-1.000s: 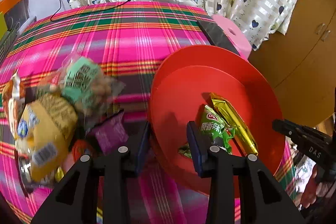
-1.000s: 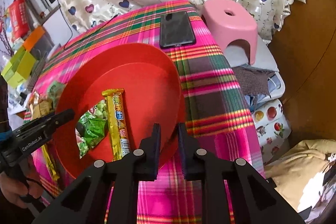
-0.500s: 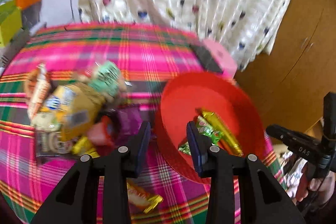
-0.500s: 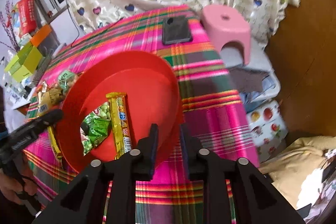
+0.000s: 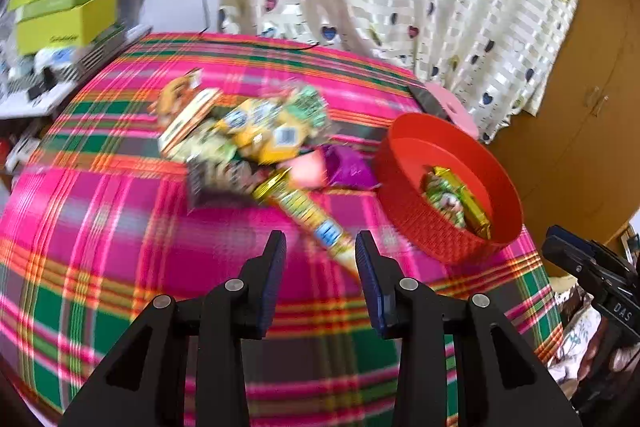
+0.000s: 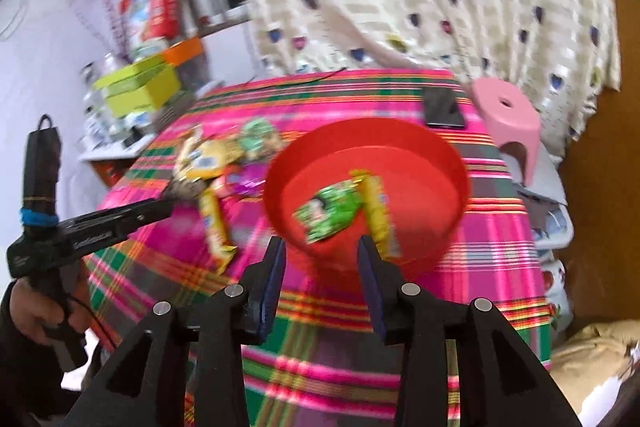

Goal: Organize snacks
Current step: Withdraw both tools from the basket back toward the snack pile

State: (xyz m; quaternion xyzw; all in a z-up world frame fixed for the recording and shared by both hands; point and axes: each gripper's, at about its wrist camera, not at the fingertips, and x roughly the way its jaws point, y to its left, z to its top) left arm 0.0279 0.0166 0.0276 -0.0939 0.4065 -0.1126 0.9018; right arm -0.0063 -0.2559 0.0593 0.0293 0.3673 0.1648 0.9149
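Right gripper [image 6: 320, 259] opening, fingers empty above the red basket [image 6: 436, 151] – green and gold packets inside; left gripper [image 5: 320, 253] fingers apart, empty; snack pile [image 5: 248, 135] on the table [image 5: 100, 227]

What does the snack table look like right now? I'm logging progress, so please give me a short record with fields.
surface: table under a pink plaid cloth
container: red basket at the table's right
in basket: green snack packet; yellow wrapped bar
still outside: pile of mixed snacks; long yellow bar; purple packet
left gripper: jaws apart, nothing between them
right gripper: jaws opening, nothing held
also on the cloth: dark phone
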